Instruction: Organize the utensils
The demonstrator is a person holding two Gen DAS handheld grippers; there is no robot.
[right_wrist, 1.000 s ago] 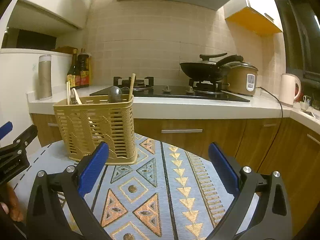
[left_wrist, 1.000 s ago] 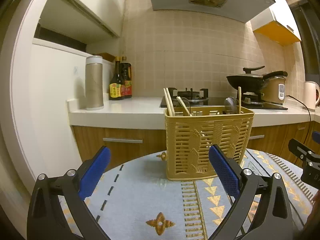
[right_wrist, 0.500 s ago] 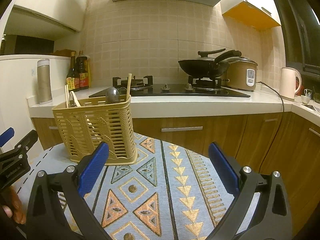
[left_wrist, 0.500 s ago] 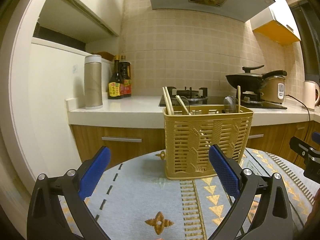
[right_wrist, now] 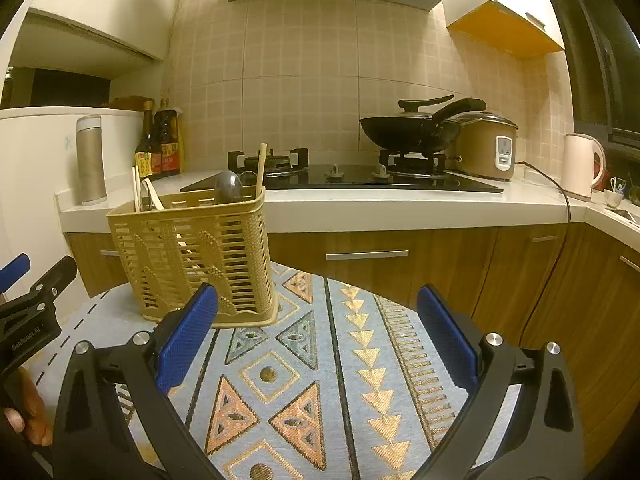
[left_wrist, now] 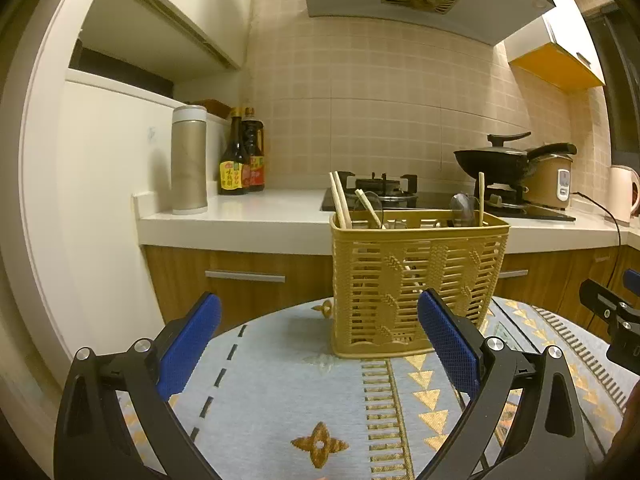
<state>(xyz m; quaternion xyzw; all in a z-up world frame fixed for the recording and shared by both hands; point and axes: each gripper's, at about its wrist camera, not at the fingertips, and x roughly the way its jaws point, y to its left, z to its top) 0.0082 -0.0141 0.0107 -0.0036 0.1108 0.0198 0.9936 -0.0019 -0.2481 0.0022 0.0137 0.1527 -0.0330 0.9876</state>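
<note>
Seemingly midway through organizing utensils: basket [left_wrist: 416, 280] upright on a patterned cloth [left_wrist: 300, 400], chopsticks [left_wrist: 340, 200] and a spoon [left_wrist: 464, 210] standing inside, long axes near vertical, tips clear of the rim. Left gripper [left_wrist: 320, 344] empty, jaws wide apart, aimed at the basket dead ahead and slightly right, right pad [left_wrist: 448, 344] overlapping the basket's lower corner in view; contact impossible to confirm. Right gripper [right_wrist: 318, 340] likewise empty and spread, pointed past the basket toward bare cloth and cabinet fronts, basket [right_wrist: 192, 256] up and to the left of its jaws. Left gripper judged the nearer and better lined up; any pick from above likely calls for rising over the rim and closing across a chopstick's upright shaft.

From the left wrist: two chopsticks at the basket's left end, one leaning near the middle, one more upright at the right beside the spoon. From the right wrist: spoon bowl [right_wrist: 228, 188] plainer, rounded and dark, plus the basket's end wall, the left gripper's side at frame edge and fingers [right_wrist: 24, 412] on its handle. No loose utensils seen on the cloth in either view.
</note>
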